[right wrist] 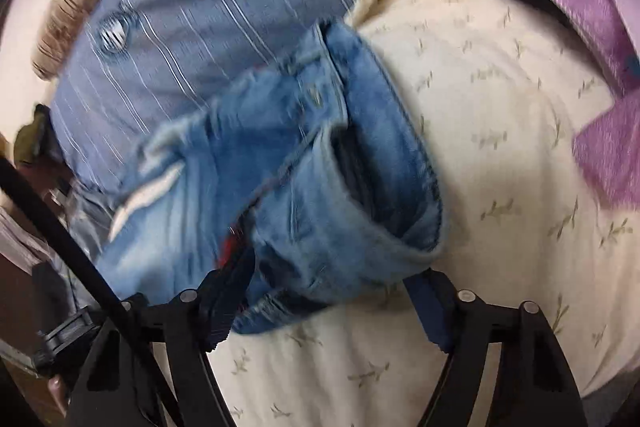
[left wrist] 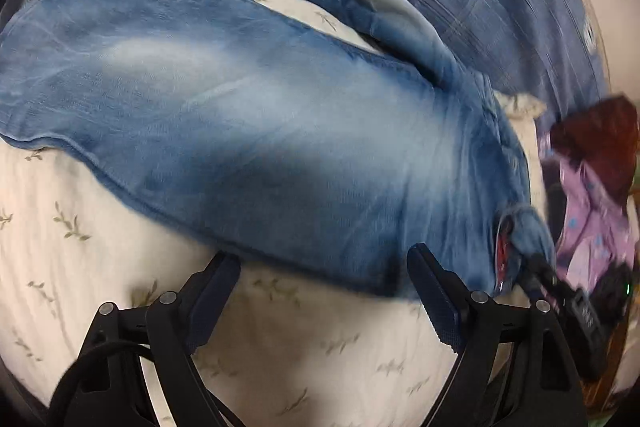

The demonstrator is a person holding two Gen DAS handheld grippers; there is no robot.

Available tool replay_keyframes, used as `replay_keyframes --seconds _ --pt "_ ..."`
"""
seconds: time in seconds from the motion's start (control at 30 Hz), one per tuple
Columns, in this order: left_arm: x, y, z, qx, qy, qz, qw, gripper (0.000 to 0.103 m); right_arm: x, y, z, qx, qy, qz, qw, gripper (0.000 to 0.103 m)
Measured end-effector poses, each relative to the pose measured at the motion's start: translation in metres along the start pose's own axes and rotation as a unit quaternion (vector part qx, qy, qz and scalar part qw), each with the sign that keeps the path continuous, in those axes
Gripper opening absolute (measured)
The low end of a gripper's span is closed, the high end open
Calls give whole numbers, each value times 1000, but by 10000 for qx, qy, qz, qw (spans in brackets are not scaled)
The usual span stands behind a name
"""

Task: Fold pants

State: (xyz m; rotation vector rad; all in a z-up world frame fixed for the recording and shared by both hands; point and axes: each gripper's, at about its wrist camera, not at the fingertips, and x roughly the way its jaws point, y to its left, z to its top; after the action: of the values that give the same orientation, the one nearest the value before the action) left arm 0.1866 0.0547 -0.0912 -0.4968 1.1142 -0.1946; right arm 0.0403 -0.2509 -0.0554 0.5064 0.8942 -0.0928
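One pair of jeans (left wrist: 248, 131) lies mid-frame on one cream quilt (left wrist: 280, 355), two grippers at the lower edge: left gripper (left wrist: 324, 275) gaping, empty; right gripper (right wrist: 328, 291) part-open around the waistband, grip unclear.

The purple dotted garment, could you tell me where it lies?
The purple dotted garment lies at the right wrist view's upper right, on the leaf-print cream cover, right of the jeans.

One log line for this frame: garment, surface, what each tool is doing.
garment: jeans, spread out | surface: leaf-print sheet | left tool: open, at jeans' near edge | right tool: open around waistband
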Motion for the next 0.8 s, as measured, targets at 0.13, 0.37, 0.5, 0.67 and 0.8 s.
replay_keyframes --seconds 0.13,0.37,0.5,0.67,0.8 --pt "6 -1 4 4 -122 621 9980 26 3 8 0 -225 -6 -279 9994 39" --pt "-3 24 -7 -243 -145 431 9987 6 0 9 0 -337 -25 -265 9991 19" --pt "-32 10 -19 -148 -184 408 9989 4 -34 13 -5 -408 -242 -199 9987 13" --pt "-44 8 -54 125 -111 503 9986 5 -56 6 -34 -224 -216 -488 9983 13" --pt "-34 18 -62 256 -266 426 9984 9 -25 -2 -47 -205 151 -1055 9941 14"
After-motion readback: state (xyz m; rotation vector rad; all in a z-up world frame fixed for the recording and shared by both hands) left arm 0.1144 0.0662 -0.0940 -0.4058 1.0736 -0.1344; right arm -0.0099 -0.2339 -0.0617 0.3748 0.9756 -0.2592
